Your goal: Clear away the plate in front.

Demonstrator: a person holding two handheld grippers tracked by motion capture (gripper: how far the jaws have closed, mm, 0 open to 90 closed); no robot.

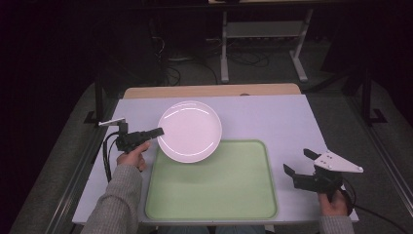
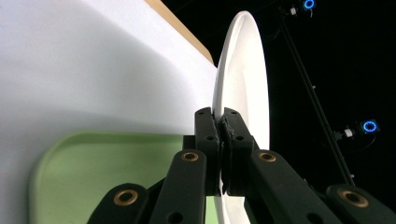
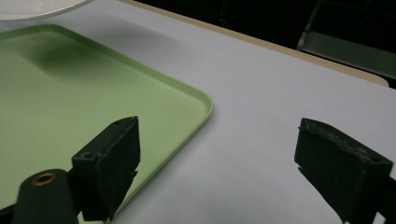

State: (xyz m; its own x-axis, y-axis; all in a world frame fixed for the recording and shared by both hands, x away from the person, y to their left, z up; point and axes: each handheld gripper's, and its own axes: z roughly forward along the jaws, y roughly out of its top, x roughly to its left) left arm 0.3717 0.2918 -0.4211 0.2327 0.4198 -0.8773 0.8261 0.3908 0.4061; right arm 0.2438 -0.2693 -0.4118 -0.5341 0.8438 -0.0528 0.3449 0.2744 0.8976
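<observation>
White, round, glossy plate, its rim pinched by the left gripper; right gripper gapes wide; plate's underside hidden.

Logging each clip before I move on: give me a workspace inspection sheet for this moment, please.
Surface: pale grey rectangular tabletop with a wooden strip along its far edge.
Job's things: round white plate held by its rim above the far left corner of the light green rectangular tray; the tray lies flat with nothing on it.
Clutter: nothing seen.
Grippers: left tool shut on the plate's rim, plate edge-on in the left gripper view; right tool open, right of the tray, holding nothing.
Cables: black cable loops from the left tool.
Surroundings: dark room, grey metal frame and floor cables beyond the table.
</observation>
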